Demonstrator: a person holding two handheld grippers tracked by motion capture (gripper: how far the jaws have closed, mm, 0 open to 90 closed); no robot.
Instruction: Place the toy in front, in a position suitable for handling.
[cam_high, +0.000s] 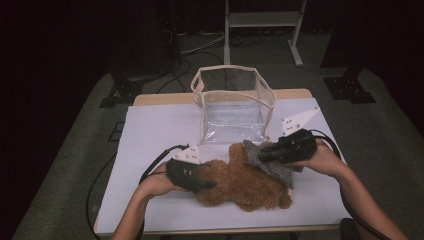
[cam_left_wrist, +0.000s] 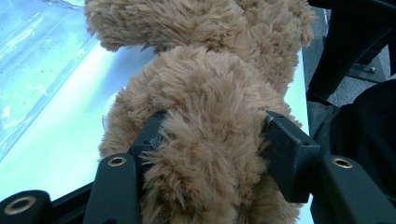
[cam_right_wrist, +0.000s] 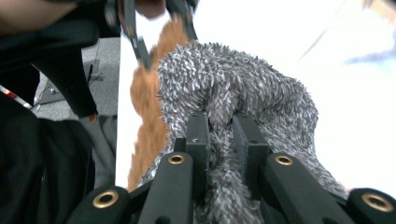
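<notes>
Brown plush bear (cam_high: 240, 182) lies on the white table sheet (cam_high: 150, 130), near the front edge, just before the clear bag (cam_high: 232, 102), whose open top faces up.

Left gripper (cam_high: 200, 181) clamps a thick roll of the bear's fur; in the left gripper view the pads (cam_left_wrist: 285, 140) press in on both sides of the limb (cam_left_wrist: 210, 154). Likely an anchoring hold, pinning the toy against the pull from the other side.

Right gripper (cam_high: 262, 152) is pinched tight on a grey fuzzy cloth (cam_high: 272, 165), jaws nearly together with a fold squeezed between them (cam_right_wrist: 223, 140). The cloth drapes over the bear's right end and hangs from the jaws, lifted a little. Judged: the grey piece is being drawn off or arranged on the bear before bagging.
</notes>
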